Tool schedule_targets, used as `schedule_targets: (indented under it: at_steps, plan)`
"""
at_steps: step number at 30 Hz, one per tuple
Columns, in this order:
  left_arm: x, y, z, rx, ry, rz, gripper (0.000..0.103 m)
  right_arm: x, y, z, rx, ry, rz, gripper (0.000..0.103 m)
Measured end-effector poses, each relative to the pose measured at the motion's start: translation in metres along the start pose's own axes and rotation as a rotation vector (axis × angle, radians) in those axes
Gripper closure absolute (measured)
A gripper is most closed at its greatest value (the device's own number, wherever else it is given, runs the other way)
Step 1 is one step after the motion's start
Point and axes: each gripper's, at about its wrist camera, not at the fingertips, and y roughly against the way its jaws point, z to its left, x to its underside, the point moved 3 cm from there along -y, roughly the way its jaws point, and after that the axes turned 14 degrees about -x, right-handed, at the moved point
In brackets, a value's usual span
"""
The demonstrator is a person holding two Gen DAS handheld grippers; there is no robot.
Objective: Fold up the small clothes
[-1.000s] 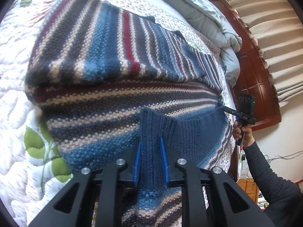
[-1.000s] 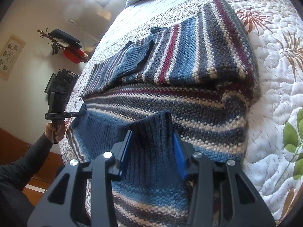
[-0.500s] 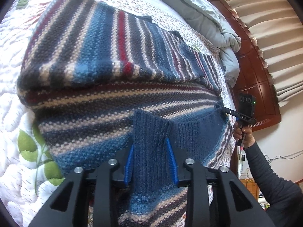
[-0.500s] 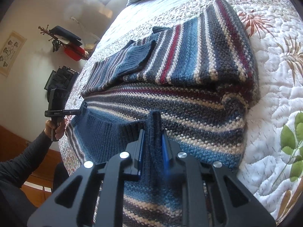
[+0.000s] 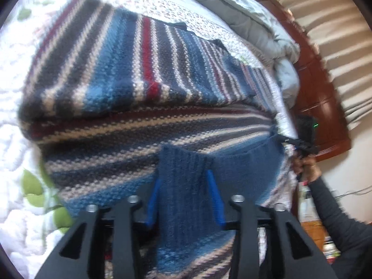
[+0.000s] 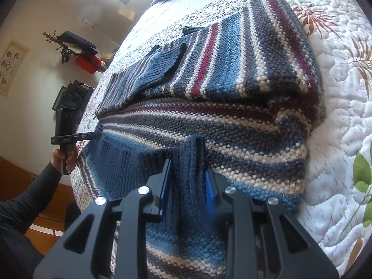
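Note:
A striped knit sweater [image 5: 139, 69] [image 6: 232, 69] in blue, grey, cream and red lies on the quilted bed with its far part folded over. Its ribbed blue hem [image 5: 244, 162] [image 6: 121, 162] runs along the near edge. My left gripper [image 5: 183, 176] is shut on a raised fold of that hem, which fills the gap between the blue pads. My right gripper [image 6: 187, 165] holds another upright ridge of the hem; its jaws are opening while the knit still touches both pads. Each view shows the other gripper at the hem's far end, a hand [image 5: 307, 167] [image 6: 65, 160] on its handle.
The white floral quilt [image 5: 14, 116] [image 6: 337, 93] surrounds the sweater. A grey duvet [image 5: 255, 23] is bunched against the wooden headboard [image 5: 320, 93]. A pleated curtain [image 5: 337, 34] hangs beyond. A wall shelf with a red item [image 6: 86, 62] is at the far side.
The right jaws closed tight on a ridge of the hem, then widened slightly. The left jaws stand a little wider on their fold, and the left view has shifted slightly and is blurred.

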Motion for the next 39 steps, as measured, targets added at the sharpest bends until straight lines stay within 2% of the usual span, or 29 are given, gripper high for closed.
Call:
schedule_targets:
  at_steps: [1, 3, 6, 10, 13, 24, 31, 39]
  plan:
    - [0.001, 0.000, -0.002, -0.032, -0.010, -0.012, 0.079, 0.000, 0.000, 0.000, 0.004, 0.005, 0.000, 0.079]
    - [0.004, 0.000, -0.006, -0.099, -0.044, -0.026, 0.085, 0.000, -0.001, 0.000, 0.009, 0.012, -0.004, 0.091]
    - [0.007, 0.002, -0.019, -0.215, -0.102, -0.054, 0.086, 0.001, -0.003, 0.001, 0.016, 0.014, -0.012, 0.091]
    - [0.014, 0.004, -0.046, -0.433, -0.231, -0.091, 0.086, 0.000, -0.006, 0.003, 0.044, 0.024, -0.012, 0.091]
    - [0.017, 0.005, -0.060, -0.507, -0.308, -0.116, 0.086, -0.003, -0.008, 0.005, 0.069, 0.024, -0.010, 0.091]
    - [0.017, 0.029, -0.062, -0.522, -0.343, -0.171, 0.089, -0.011, -0.012, 0.016, 0.154, 0.066, -0.009, 0.093]
    - [0.012, 0.038, -0.067, -0.537, -0.337, -0.191, 0.093, -0.015, -0.003, 0.032, 0.156, 0.096, -0.041, 0.093]
    - [0.008, 0.048, -0.068, -0.518, -0.313, -0.196, 0.095, -0.015, 0.002, 0.041, 0.146, 0.116, -0.049, 0.094]
